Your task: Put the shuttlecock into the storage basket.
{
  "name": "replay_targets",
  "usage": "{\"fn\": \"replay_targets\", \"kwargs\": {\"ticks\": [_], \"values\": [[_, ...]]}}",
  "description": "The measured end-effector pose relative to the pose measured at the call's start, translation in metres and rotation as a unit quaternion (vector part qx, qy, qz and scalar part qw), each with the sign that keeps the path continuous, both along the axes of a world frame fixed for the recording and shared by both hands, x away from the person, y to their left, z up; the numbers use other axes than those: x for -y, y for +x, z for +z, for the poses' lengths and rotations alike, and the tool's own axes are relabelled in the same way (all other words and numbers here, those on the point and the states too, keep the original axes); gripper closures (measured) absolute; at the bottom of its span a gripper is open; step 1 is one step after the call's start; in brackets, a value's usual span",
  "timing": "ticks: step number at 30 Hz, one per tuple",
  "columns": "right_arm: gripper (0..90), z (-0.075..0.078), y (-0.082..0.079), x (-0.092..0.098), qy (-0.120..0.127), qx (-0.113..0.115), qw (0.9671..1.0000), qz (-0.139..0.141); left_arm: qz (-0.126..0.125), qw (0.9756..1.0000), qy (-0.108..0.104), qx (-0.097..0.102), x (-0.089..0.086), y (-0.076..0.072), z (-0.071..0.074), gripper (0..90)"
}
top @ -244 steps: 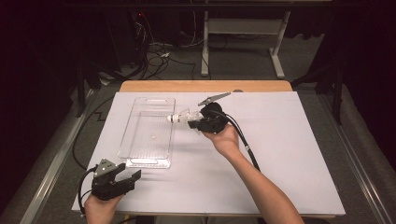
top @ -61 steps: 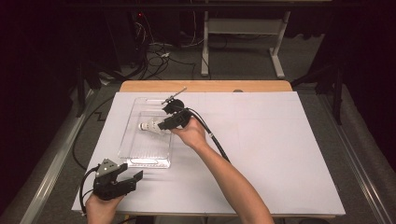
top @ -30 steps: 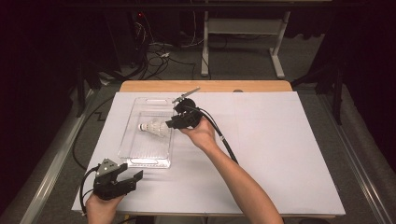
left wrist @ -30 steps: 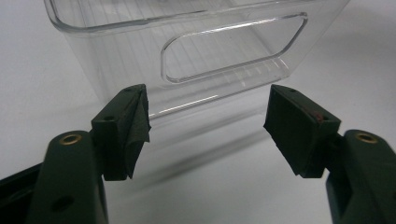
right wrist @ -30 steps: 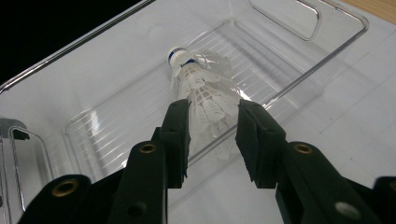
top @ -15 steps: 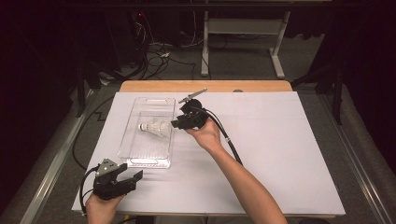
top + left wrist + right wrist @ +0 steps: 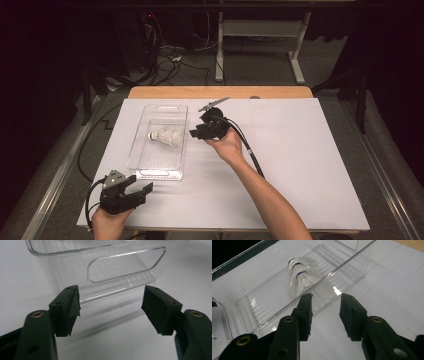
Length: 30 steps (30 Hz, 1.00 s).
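Beside the clear ribbed plastic bin (image 7: 159, 141), right gripper (image 7: 196, 134) stands parted and empty, its white feathered shuttlecock (image 7: 165, 136) lying inside, likely just released; left gripper (image 7: 111, 307) wide open, idle.

My worktop (image 7: 220, 92) is showing a wooden far edge, and a white sheet (image 7: 300, 165) is covering nearly all of it. A clear plastic bin (image 7: 150, 167) is sitting directly on the sheet's left half.
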State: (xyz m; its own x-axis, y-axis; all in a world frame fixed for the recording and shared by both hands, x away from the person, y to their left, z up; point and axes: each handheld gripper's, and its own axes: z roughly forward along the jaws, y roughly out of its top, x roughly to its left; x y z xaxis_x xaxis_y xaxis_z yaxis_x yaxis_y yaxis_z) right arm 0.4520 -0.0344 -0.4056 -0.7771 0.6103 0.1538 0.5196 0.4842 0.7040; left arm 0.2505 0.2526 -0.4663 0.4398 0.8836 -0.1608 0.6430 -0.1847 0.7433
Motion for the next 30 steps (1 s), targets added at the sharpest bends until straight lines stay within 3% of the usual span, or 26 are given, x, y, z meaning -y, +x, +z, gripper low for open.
{"fn": "replay_targets", "kwargs": {"ticks": [30], "values": [[60.8,-0.011,-0.007,0.027,-0.004,0.004,0.9998,-0.018,0.000,1.0000,-0.002,-0.001,0.000,0.000,0.000,31.6]]}}
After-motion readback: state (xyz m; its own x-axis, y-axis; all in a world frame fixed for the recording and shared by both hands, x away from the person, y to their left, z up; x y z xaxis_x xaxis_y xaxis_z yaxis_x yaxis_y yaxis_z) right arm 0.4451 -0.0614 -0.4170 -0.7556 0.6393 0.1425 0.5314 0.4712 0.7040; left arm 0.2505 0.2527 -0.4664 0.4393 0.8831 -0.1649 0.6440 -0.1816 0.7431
